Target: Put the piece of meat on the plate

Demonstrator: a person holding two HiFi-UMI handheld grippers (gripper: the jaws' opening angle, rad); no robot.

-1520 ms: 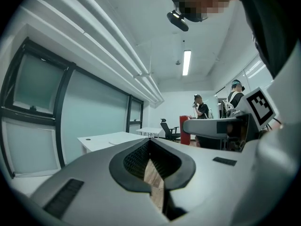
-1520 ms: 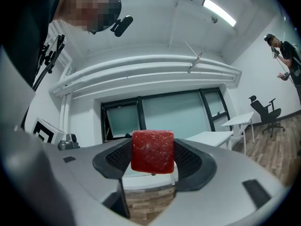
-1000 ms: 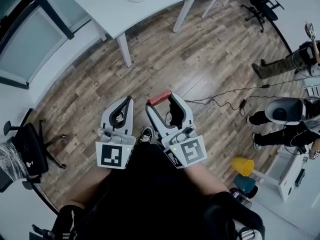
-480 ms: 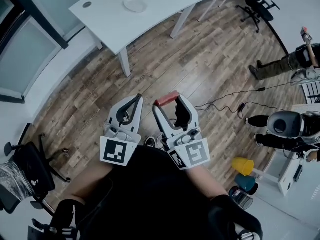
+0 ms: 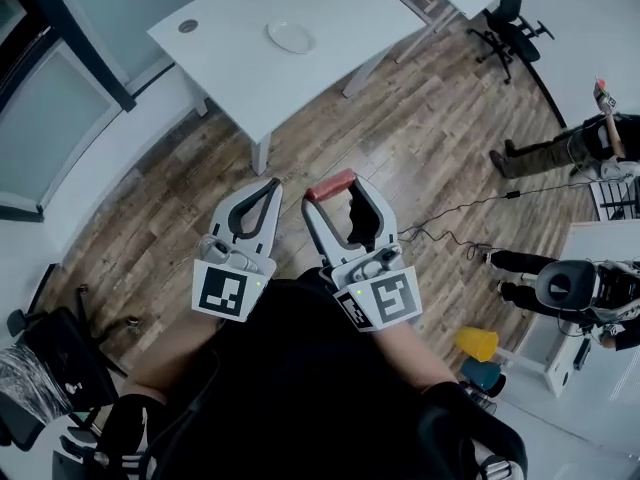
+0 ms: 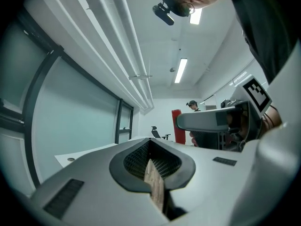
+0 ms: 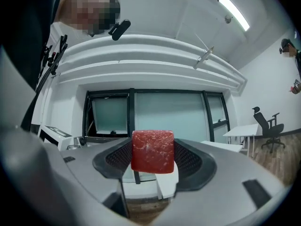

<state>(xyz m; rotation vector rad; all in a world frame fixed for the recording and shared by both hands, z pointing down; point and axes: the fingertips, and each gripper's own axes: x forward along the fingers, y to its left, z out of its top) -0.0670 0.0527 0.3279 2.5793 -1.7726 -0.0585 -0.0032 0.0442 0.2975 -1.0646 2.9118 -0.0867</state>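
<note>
A red piece of meat (image 5: 331, 185) (image 7: 152, 151) is clamped between the jaw tips of my right gripper (image 5: 335, 190) (image 7: 153, 154), held over the wooden floor in front of me. To its left, my left gripper (image 5: 268, 187) (image 6: 155, 171) is shut with nothing in it. A small white plate (image 5: 291, 36) lies on the white table (image 5: 250, 68) well ahead of both grippers, in the head view only.
The table stands on white legs over a wood floor (image 5: 420, 138). An office chair (image 5: 510, 13) is at the far right, another chair (image 5: 45, 378) at the near left. People (image 5: 560, 143) stand to the right, with a cable (image 5: 470, 213) on the floor and coloured cups (image 5: 478, 343).
The table and plate have drawn nearer and shifted right in the head view. Both grippers stay held close together, the meat still held in the right one.
</note>
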